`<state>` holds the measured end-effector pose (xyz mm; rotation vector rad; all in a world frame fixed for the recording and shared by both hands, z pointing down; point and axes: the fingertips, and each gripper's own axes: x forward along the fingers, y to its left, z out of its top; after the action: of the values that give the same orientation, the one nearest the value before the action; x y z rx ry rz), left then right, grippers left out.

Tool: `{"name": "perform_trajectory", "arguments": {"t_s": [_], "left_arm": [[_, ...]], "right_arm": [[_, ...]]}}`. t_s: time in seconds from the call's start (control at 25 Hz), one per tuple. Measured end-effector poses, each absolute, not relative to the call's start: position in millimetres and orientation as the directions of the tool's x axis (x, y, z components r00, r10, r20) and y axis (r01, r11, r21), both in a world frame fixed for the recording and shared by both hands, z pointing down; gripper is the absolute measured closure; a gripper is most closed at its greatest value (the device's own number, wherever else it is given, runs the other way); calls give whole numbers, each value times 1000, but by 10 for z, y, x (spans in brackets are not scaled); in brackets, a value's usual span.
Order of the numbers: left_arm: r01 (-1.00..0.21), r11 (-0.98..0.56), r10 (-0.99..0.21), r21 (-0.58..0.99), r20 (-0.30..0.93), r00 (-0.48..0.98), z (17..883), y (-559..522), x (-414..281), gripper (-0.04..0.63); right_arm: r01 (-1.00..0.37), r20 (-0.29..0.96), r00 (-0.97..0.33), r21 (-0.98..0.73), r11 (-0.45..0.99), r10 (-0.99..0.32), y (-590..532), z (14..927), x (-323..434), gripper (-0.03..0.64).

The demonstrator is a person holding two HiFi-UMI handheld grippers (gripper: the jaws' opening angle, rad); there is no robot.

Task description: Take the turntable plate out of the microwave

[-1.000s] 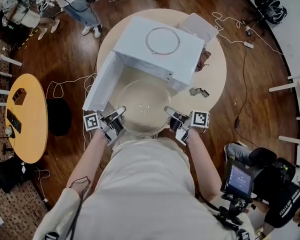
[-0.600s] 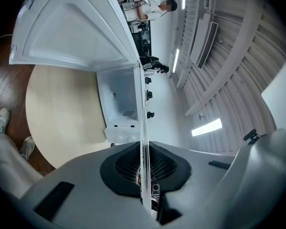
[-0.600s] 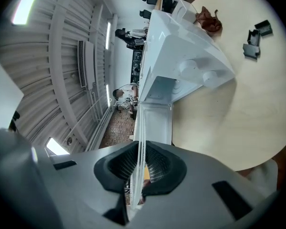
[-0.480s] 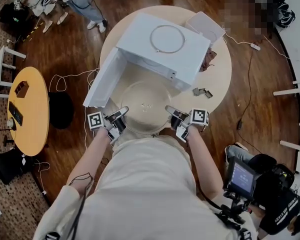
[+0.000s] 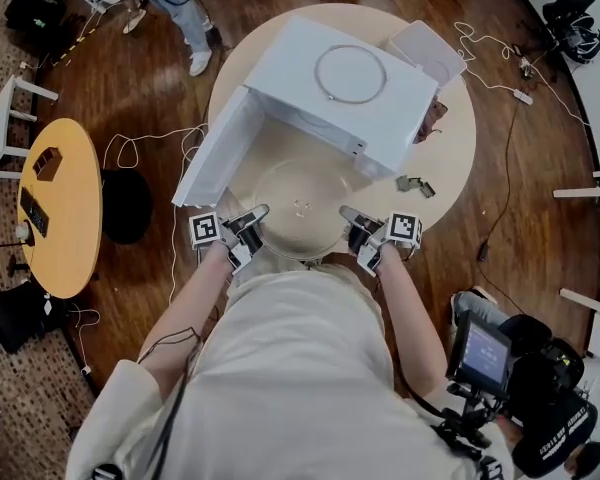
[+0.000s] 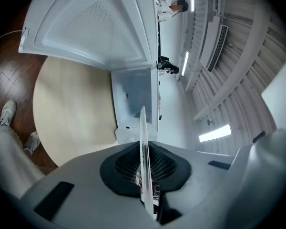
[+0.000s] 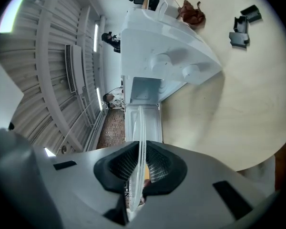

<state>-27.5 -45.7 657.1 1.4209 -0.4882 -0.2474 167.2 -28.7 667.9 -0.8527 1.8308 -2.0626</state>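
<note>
**Down comes the turntable plate (image 5: 300, 208), pinched at both sides**

Both of my grippers have sunk since a second ago, and the glass has come down with them, closer to the table (image 5: 450, 158). The plate is clear of the microwave (image 5: 330, 93) and sits level in front of its open cavity, beside the swung-out door (image 5: 215, 158). My left gripper (image 5: 255, 216) is clamped on its left rim and my right gripper (image 5: 348, 214) on its right rim. Each gripper view shows the glass edge running straight between narrow, nearly closed pads, which press it from both faces.

From overhead I cannot tell whether the underside already touches the wood or hangs just above it.

To finish this well, I judge that both hands should go down at the same rate, so the disc stays flat and neither rim slides in its pads. Glass is slick and heavy for such a thin bite, so the descent should be slow. I should keep both grips firm until the plate clearly rests on the wood. Its near edge looks close to the table's rim, so landing it a little further in seems safer.
</note>
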Motion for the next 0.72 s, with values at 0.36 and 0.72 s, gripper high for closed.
{"name": "perform_trajectory", "arguments": {"t_s": [0.36, 0.72], "left_arm": [[-113, 193, -488, 975, 195, 851, 6952, -566, -293, 563], [-123, 244, -500, 962, 233, 834, 7180, -567, -318, 563]], "right_arm": [[-203, 294, -791, -953, -223, -536, -420, 7006, 1660, 584], [-215, 324, -798, -941, -262, -508, -454, 7274, 1641, 583]]}}
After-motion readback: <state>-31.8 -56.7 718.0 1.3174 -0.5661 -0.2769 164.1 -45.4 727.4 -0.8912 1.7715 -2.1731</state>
